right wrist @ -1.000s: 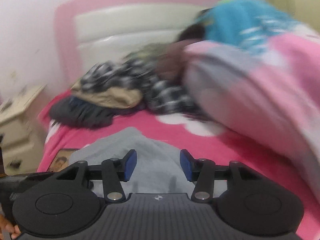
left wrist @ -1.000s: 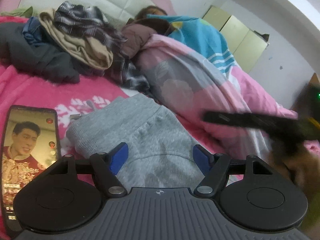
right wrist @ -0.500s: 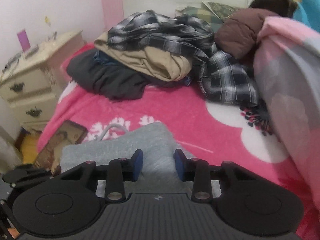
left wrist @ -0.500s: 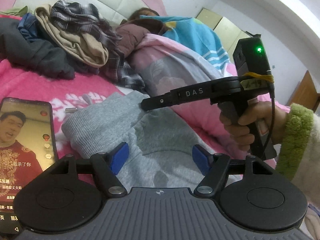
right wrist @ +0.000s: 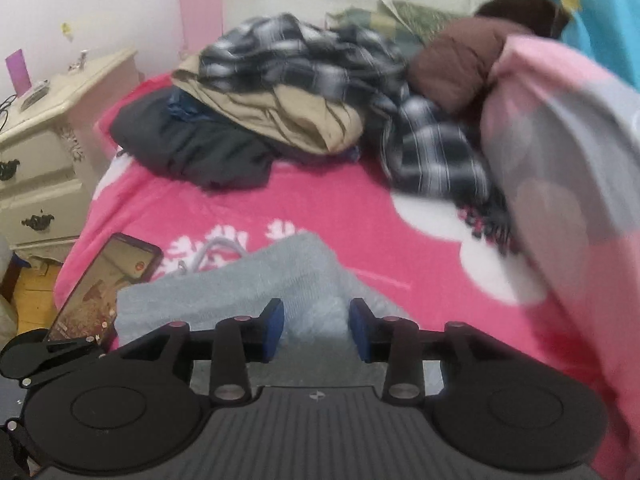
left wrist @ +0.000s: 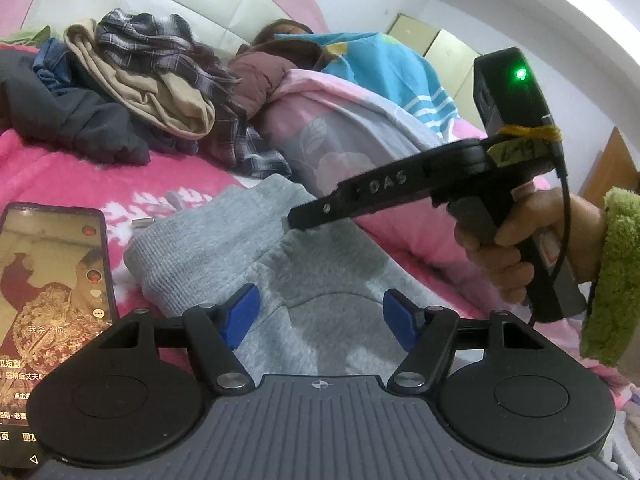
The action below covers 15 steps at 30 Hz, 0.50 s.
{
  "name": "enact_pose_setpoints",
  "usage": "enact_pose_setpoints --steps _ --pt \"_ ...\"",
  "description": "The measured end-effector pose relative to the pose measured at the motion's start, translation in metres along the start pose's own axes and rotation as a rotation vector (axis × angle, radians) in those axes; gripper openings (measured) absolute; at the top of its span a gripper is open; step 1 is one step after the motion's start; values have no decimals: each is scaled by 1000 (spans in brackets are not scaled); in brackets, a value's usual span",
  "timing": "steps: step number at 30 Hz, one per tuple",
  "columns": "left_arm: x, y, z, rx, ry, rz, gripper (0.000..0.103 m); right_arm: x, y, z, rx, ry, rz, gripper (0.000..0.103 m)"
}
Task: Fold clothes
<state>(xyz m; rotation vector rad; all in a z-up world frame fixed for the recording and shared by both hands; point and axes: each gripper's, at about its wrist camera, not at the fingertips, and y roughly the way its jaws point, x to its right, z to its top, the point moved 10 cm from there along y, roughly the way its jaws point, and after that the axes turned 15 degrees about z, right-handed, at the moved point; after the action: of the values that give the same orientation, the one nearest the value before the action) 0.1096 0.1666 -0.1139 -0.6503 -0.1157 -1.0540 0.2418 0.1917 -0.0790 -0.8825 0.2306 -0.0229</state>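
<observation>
Fingers, left gripper (left wrist: 320, 316): spread wide, empty, above my grey garment (left wrist: 256, 248) on the pink bed blanket (right wrist: 328, 208). Fingers, right gripper (right wrist: 316, 330): partly open, fabric between, grip uncertain; arm lettered "DAS". Phone (left wrist: 52, 300) beside garment, screen lit. Unfolded clothes pile (right wrist: 272, 104) near the headboard.
</observation>
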Motion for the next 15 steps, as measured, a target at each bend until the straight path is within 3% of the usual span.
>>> enact_pose_setpoints --steps 1,3,5,10,15 --pt "0 0 0 2 1 2 68 -1 1 -1 5 -9 -12 36" --pt "0 0 1 6 4 4 68 -5 3 -1 14 -49 -56 17" --pt "0 -1 2 12 -1 5 68 -13 0 3 35 -86 -86 11" --pt "-4 -1 6 26 -22 14 67 -30 -2 19 106 -151 -102 9" --pt "-4 1 7 21 -20 17 67 -30 15 25 83 -178 -104 9"
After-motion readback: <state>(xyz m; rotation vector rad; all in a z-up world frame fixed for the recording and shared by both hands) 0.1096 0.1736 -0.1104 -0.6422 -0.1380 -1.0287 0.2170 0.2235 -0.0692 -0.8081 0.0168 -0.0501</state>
